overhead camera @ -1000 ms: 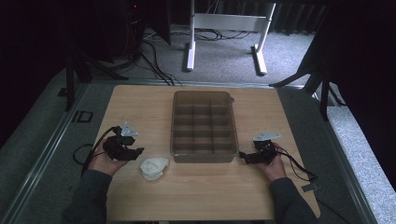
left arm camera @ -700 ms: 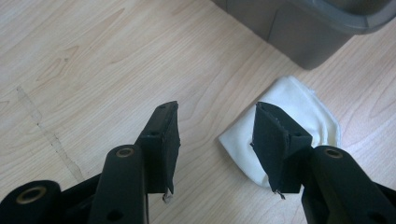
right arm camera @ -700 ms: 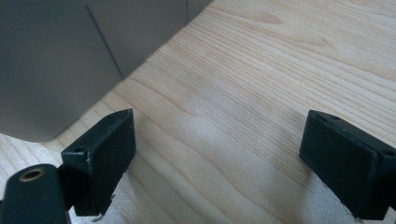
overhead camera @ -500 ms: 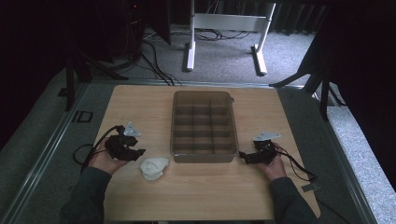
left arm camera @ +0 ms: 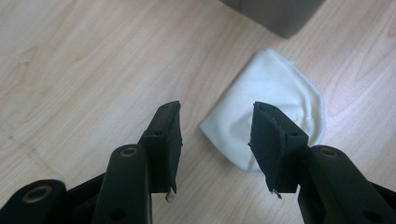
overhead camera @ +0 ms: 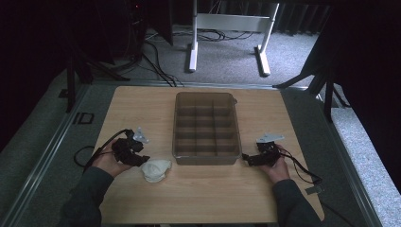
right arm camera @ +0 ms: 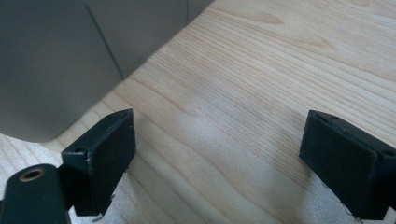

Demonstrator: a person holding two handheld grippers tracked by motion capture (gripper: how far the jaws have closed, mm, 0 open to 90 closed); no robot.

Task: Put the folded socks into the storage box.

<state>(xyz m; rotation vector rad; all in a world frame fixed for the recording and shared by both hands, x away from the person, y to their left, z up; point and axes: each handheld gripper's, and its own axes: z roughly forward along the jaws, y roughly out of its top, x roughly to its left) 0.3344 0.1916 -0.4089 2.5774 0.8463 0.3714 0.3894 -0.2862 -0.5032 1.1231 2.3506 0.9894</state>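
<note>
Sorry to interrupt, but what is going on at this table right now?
A person holds a gripper in each hand at a wooden table. The left gripper, jaws just closing a little with nothing between them yet, points at a folded white cloth. The right gripper sits open beside a divided tray.

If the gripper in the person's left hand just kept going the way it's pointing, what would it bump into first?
Most likely the white cloth: the left gripper aims at its near edge, jaws open with nothing between them. The grey compartment box lies farther on, though depth is hard to judge.
</note>
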